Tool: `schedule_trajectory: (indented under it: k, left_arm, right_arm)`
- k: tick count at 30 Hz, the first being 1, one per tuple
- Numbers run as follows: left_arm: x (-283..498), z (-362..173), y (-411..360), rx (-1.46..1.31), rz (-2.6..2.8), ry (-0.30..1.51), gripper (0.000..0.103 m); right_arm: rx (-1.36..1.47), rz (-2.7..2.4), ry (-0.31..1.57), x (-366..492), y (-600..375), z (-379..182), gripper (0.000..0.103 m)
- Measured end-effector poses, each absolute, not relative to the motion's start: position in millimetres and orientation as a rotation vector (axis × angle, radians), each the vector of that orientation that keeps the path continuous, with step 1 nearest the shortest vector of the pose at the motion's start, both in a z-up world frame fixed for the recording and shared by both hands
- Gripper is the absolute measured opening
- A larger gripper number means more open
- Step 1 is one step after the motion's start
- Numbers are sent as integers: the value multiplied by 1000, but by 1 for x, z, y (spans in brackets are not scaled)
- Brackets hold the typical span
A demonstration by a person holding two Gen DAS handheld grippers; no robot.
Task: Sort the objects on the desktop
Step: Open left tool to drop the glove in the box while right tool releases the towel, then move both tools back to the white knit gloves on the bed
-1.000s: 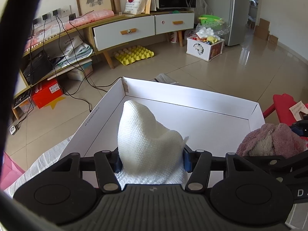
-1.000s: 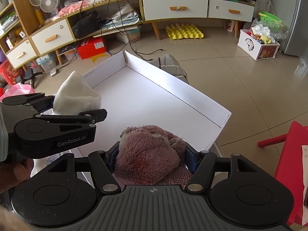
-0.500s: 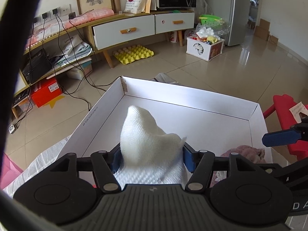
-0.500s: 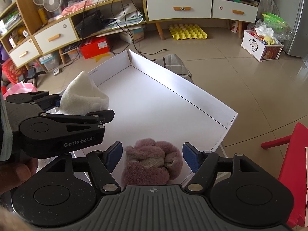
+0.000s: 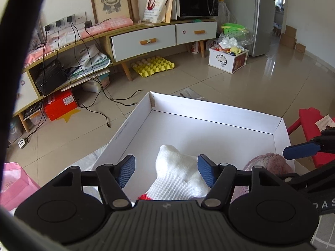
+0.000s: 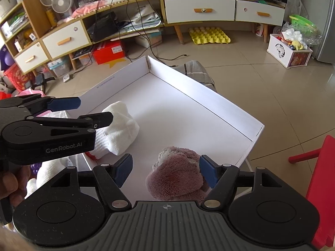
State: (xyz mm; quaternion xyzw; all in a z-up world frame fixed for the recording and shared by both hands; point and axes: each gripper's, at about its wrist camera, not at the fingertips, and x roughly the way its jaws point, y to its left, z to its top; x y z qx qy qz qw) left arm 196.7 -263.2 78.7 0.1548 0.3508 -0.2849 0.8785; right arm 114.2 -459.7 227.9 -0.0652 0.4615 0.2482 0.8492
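The left gripper [image 5: 166, 167] is hanging over the near-left part of a shallow white cardboard box [image 5: 215, 109], its 2 blue-padded fingers [image 5: 206, 172] standing apart with nothing gripped. A white knitted sock [image 5: 180, 177] is lying on the box floor between and below them; the right pad looks to be just beside the fabric, the left pad clearly off it (a red patch is showing at the sock's near end, by the gripper body). In the right wrist view the same sock [image 6: 120, 128] is slumping on its side near the box's left wall [image 6: 117, 79], partly hidden behind the left gripper [image 6: 88, 110], which is reaching in from the left with a hand [image 6: 9, 183] showing below it.

The right gripper [image 6: 165, 171] is opening its jaws over the near-right corner of the box. A fuzzy mauve-pink sock [image 6: 178, 177] is lying crumpled on the box floor between the blue pads [image 6: 123, 170]; the left pad is standing well off it, and the right one looks close to the plush, though I cannot tell whether it is touching. From the left wrist view that pink sock [image 5: 270, 164] is sitting at the box's right side, under 1 blue finger of the right gripper [image 5: 301, 151].

The 2 socks are lying apart, with bare white box floor between them.
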Motion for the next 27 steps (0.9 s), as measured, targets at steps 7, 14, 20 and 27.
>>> schedule_trajectory:
  k: [7, 14, 20, 27]
  left_arm:
    - [181, 104, -211, 300, -542, 705, 64]
    - [155, 114, -163, 344, -489, 718, 65]
    - [140, 107, -135, 327, -449, 751, 67]
    - [125, 91, -118, 300, -432, 793, 74]
  right_arm:
    - [-138, 588, 955, 100, -444, 240, 81]
    - [-174, 662, 973, 78, -419, 243, 83]
    - [-189, 703, 975, 62, -399, 247, 84]
    - [-193, 745, 990, 46, -378, 246, 89]
